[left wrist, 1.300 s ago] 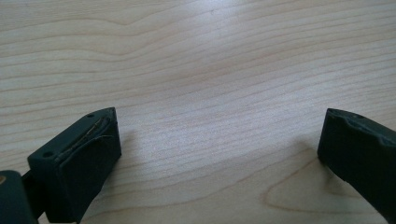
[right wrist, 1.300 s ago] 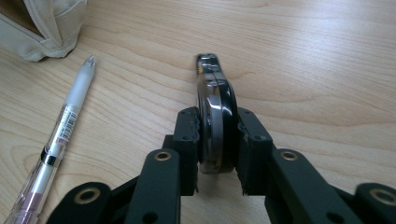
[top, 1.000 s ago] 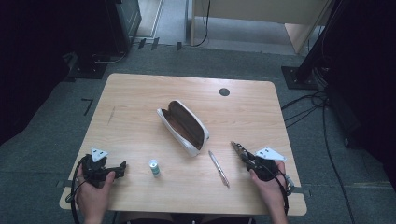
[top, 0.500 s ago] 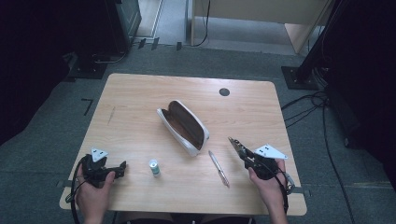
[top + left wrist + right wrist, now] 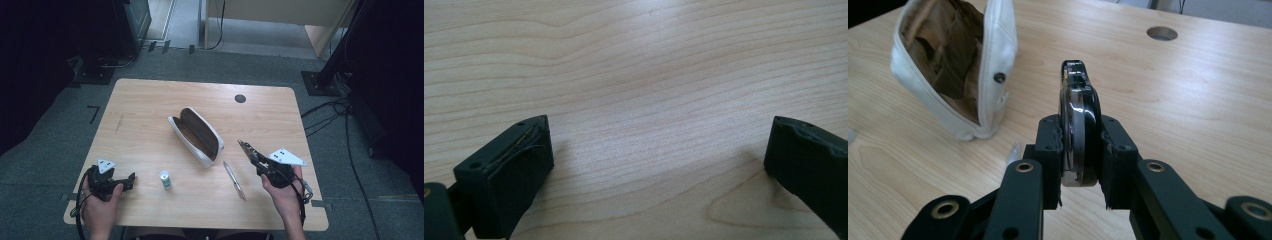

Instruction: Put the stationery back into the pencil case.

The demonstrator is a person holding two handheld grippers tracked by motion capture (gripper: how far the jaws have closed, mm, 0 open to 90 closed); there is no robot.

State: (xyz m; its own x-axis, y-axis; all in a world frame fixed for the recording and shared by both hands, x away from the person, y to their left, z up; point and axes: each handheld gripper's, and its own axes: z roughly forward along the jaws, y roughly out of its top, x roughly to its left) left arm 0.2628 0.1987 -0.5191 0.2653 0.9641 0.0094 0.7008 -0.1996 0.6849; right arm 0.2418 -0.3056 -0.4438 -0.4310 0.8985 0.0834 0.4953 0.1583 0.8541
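High view: white pouch [image 5: 196,136] lies open mid-table [image 5: 150,110]; pen [image 5: 234,181] just beside its near end, small bottle [image 5: 164,179] (upright) further left. Right gripper [image 5: 246,148] lifted, near pouch.
Left gripper view: left gripper [image 5: 659,150] jaws wide apart over bare wood.
Right gripper view: jaws clamped on dark glossy object [image 5: 1079,125].

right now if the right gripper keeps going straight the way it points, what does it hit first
Probably the open white pouch. The right gripper, shut on a dark shiny object, points up-left across the table, and the pouch's near end lies about on that line. Depth is unclear, so it could pass just beside the pouch.
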